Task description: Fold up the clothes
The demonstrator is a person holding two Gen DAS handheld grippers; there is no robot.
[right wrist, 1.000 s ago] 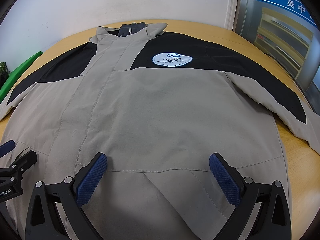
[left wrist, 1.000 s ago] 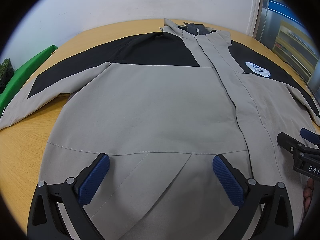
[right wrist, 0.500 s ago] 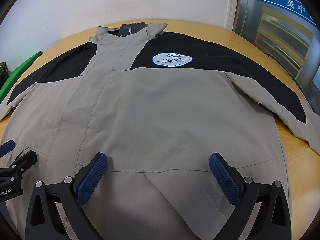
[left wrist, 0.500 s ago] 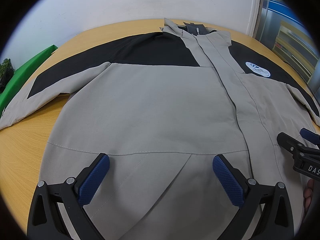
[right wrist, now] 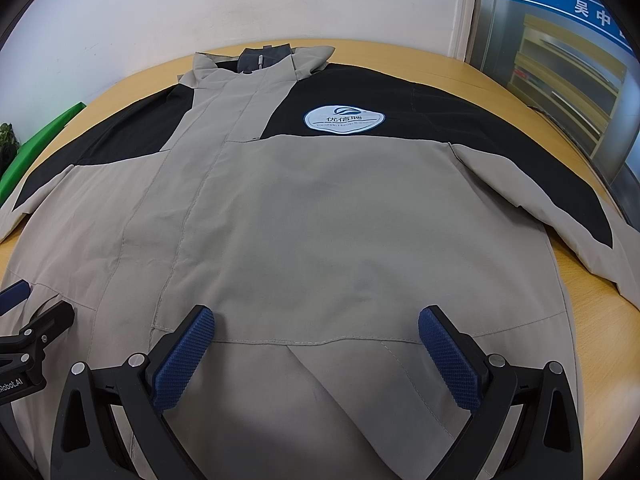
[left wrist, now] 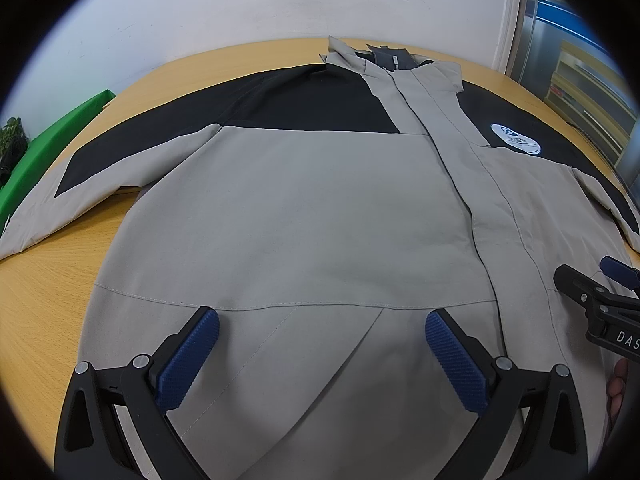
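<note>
A grey and black jacket [left wrist: 304, 208] [right wrist: 320, 216] lies flat, front up, on a round wooden table [left wrist: 44, 304] [right wrist: 444, 68], collar at the far side and both sleeves spread out. A round white-blue logo patch [right wrist: 344, 119] [left wrist: 515, 140] sits on its chest. My left gripper [left wrist: 322, 336] hovers open over the lower left half of the jacket, nothing between its blue pads [left wrist: 188, 364]. My right gripper [right wrist: 316, 334] stands open over the lower right half, also holding nothing. Each gripper shows at the other view's edge, the right gripper [left wrist: 600, 300] and the left gripper [right wrist: 28, 320].
A green board [left wrist: 52, 148] and a plant [left wrist: 12, 136] stand left of the table. A white wall [left wrist: 280, 0] is behind it, glass with shelves [right wrist: 560, 80] at the right. Bare wood shows at the near left [left wrist: 44, 304] and by the right sleeve [right wrist: 600, 340].
</note>
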